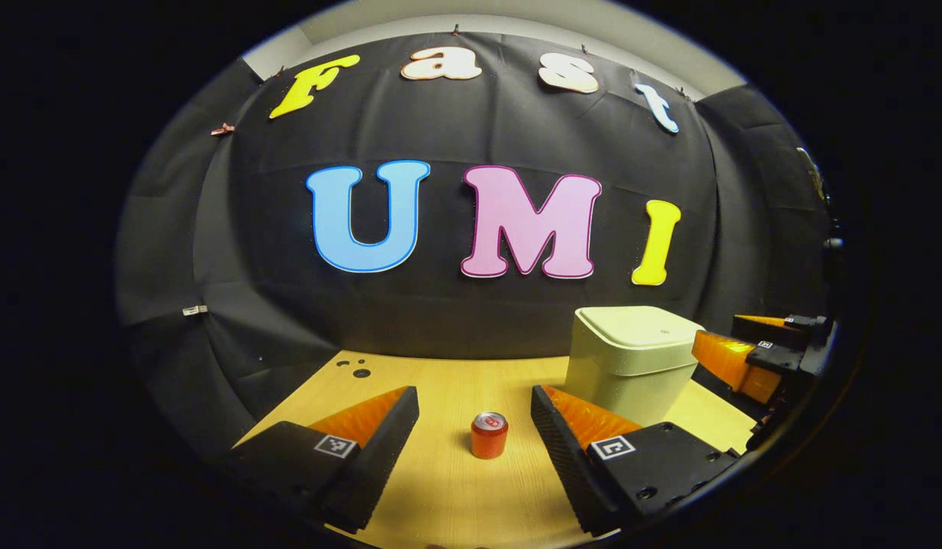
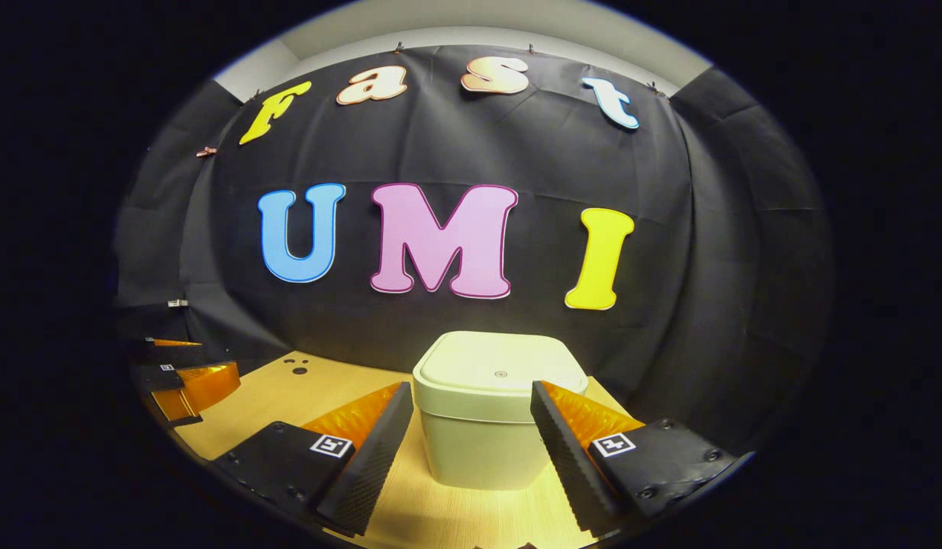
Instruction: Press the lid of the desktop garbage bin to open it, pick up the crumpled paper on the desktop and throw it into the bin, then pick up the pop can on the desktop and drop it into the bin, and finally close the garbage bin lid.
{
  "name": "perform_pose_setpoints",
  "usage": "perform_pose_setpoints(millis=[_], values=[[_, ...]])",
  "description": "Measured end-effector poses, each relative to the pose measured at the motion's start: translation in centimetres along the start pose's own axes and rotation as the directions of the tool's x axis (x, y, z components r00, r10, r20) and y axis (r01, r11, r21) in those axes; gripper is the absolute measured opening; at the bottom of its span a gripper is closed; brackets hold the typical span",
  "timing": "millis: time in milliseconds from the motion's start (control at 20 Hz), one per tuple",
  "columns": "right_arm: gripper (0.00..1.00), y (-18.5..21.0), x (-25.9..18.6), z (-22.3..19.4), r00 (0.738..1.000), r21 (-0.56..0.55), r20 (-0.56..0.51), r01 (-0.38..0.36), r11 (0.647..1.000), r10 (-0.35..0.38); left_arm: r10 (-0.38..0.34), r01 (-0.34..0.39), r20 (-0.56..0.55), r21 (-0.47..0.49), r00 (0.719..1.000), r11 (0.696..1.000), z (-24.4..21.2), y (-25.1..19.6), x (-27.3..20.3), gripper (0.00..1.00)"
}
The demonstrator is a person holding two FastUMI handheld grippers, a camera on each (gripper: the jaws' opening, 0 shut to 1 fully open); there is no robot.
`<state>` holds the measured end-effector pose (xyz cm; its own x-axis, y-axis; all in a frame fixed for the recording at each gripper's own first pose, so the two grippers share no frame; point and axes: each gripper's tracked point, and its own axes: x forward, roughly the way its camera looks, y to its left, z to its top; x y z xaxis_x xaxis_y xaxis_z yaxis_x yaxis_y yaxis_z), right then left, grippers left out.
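Observation:
A small red pop can (image 1: 489, 435) stands upright on the wooden table (image 1: 448, 488), straight ahead of my left gripper (image 1: 475, 408), whose open fingers sit well apart on either side of it without touching. The pale green garbage bin (image 1: 629, 358) stands to the can's right with its lid down. In the right gripper view the same bin (image 2: 492, 415) is directly ahead, lid (image 2: 501, 369) closed, and my right gripper (image 2: 471, 408) is open with its fingers flanking the bin's front, apart from it. The right gripper (image 1: 753, 354) also appears beyond the bin in the left gripper view.
The table's back edge meets the black cloth wall. A few dark holes (image 1: 356, 369) mark the tabletop at the back left. The left gripper (image 2: 184, 381) shows at the left side of the right gripper view, above the table's left part.

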<state>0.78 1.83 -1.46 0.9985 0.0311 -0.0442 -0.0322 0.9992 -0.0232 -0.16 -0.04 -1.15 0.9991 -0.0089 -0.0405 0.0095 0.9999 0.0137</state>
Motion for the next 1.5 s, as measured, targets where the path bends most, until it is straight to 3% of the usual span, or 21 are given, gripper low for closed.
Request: perform_pose_setpoints(millis=[650, 750, 1050, 1300, 1400, 1450, 1500], values=[[0.98, 1.1, -0.1, -0.6, 0.999, -0.016, -0.026, -0.047, 0.999, 0.046, 0.005, -0.005, 0.025, 0.024, 1.000, 1.000, 0.3, -0.3, -0.5, 0.95], [0.94, 1.2, -0.1, -0.4, 0.998, -0.009, -0.027, -0.052, 0.999, 0.051, 0.004, -0.004, 0.023, 0.026, 1.000, 1.000, 0.2, -0.4, -0.5, 0.96], [0.62, 1.4, 0.3, 0.5, 0.996, -0.021, -0.015, -0.083, 0.996, 0.083, 0.012, -0.012, 0.020, 0.021, 1.000, 1.000, 0.1, -0.3, -0.8, 0.95], [0.23, 1.7, 1.0, 0.1, 0.991, 0.023, -0.067, -0.117, 0.993, 0.118, 0.014, -0.014, 0.018, 0.028, 1.000, 1.000, 0.1, -0.4, -1.0, 0.95], [0.14, 2.2, 1.2, 0.1, 0.988, 0.020, -0.068, -0.135, 0.991, 0.136, 0.017, -0.017, 0.009, 0.018, 1.000, 1.000, -0.3, -0.3, -1.0, 0.96], [0.14, 1.8, 1.3, 0.0, 0.990, 0.000, -0.072, -0.118, 0.993, 0.117, 0.020, -0.020, 0.005, 0.012, 1.000, 1.000, -0.4, -0.3, -1.0, 0.95], [0.06, 1.7, 1.0, 0.1, 0.989, -0.007, -0.067, -0.133, 0.991, 0.132, 0.026, -0.026, 0.001, 0.006, 1.000, 1.000, -0.7, -0.3, -1.1, 0.95]])
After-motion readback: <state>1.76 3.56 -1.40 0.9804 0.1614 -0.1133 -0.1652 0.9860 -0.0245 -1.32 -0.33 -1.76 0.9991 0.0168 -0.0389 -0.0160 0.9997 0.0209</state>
